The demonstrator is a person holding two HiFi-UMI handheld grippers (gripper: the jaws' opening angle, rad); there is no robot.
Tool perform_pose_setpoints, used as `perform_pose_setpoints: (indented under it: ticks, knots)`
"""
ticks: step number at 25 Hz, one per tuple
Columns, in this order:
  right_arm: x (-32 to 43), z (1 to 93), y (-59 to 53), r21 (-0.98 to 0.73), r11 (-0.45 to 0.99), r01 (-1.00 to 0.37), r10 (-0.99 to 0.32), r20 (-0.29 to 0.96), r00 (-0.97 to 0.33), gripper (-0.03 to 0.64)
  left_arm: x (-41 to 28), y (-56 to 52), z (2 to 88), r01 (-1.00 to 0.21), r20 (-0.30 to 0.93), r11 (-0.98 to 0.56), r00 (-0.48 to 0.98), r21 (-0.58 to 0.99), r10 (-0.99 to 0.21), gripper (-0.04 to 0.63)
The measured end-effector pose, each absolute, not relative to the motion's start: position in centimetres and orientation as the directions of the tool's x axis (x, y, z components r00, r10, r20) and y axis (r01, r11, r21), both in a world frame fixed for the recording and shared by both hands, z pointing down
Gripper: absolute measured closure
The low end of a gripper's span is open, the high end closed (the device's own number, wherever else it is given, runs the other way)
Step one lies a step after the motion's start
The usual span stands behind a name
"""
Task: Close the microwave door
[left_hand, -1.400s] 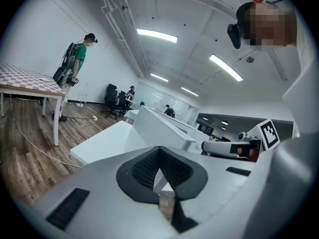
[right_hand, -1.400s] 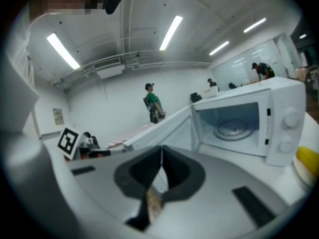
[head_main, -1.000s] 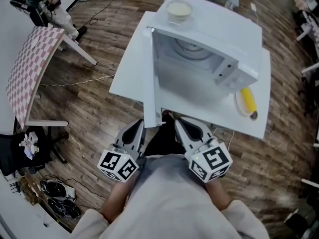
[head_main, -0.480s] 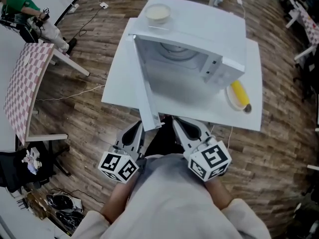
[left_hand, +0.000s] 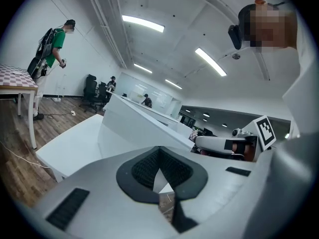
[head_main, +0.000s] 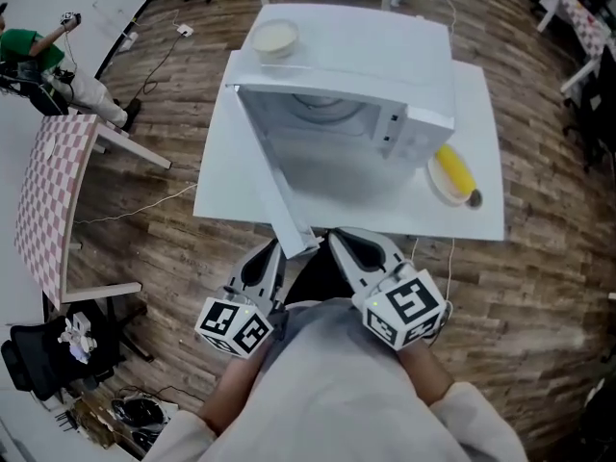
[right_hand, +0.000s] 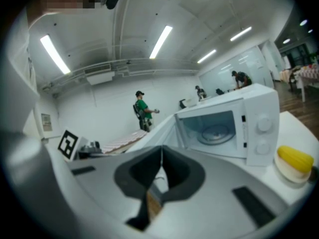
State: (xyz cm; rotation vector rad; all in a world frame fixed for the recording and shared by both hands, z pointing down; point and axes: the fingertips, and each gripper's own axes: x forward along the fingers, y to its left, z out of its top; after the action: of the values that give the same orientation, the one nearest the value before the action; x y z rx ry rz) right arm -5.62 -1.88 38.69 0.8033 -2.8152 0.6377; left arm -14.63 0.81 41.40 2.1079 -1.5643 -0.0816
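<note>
Standing wide open, the microwave door swings out from the left side of the white microwave and points at the person holding the claws. The microwave sits on a white surface. Its inside is white, with a round glass plate on the bottom.

The left claw and the right claw are low in the head view, close to the person's body. The far end of the door lies between them, just beside the left claw. I cannot tell if it touches either one.

The left claw is closed, and its own view shows the two dark tips pressed together. The right claw is closed the same way, with its tips touching.

A pale bowl rests on top of the microwave, at the back left corner. To the right of the microwave, a small plate on the surface holds a piece of yellow food.

Far off to the left is a table with a checkered top, and a person in green is past it on the wooden floor.
</note>
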Motion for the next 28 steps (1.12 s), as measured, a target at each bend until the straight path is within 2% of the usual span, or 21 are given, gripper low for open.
perform_pose_setpoints:
  ticks: [28]
  knots:
    - [-2.3,38.2,-3.6,-0.381,0.713,-0.589,-0.544,0.229,-0.807,0.594,-11.0,-2.1,41.2,-0.824,0.245,-0.334,0.478,0.457,-0.844,0.577]
